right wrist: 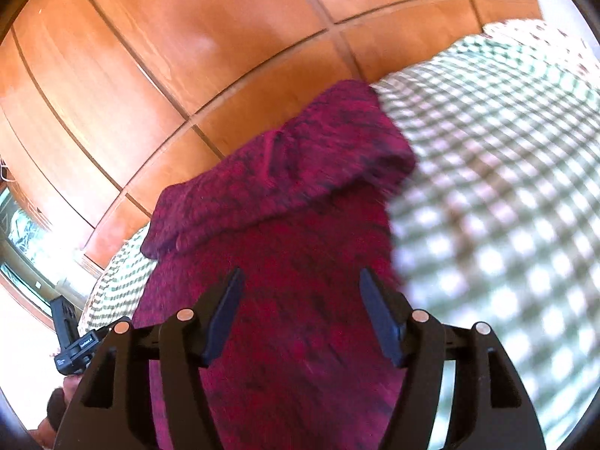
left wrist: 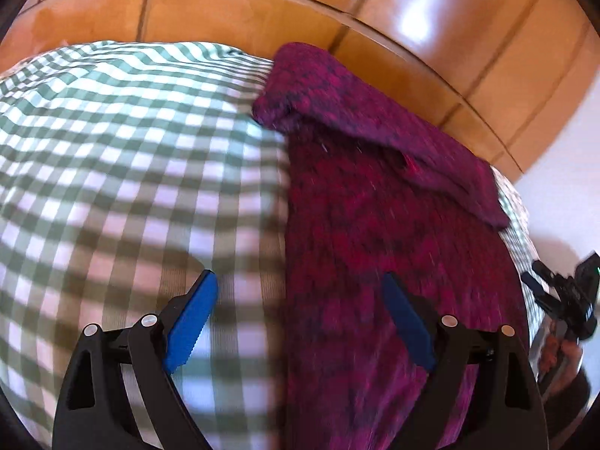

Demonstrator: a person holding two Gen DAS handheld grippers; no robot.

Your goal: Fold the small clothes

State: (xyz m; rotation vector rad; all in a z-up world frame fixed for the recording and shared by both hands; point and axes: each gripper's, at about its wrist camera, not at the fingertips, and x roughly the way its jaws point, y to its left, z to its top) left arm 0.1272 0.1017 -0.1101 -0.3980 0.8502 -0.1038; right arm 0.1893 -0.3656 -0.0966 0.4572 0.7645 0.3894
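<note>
A magenta knit garment (left wrist: 375, 225) lies flat on a green-and-white checked cloth (left wrist: 131, 168), its far end folded back over itself. My left gripper (left wrist: 300, 288) is open and empty; it hovers over the garment's left edge, left finger over the cloth, right finger over the knit. In the right wrist view the same garment (right wrist: 292, 225) runs up the middle. My right gripper (right wrist: 298, 281) is open and empty, both fingers above the knit's near part. The right gripper also shows at the right edge of the left wrist view (left wrist: 562, 296).
The checked cloth (right wrist: 487, 187) covers a bed-like surface. Glossy wooden panels (left wrist: 337, 7) stand behind it and also show in the right wrist view (right wrist: 150, 56). A window (right wrist: 22, 232) is at the far left. The left gripper's body (right wrist: 71, 337) shows at lower left.
</note>
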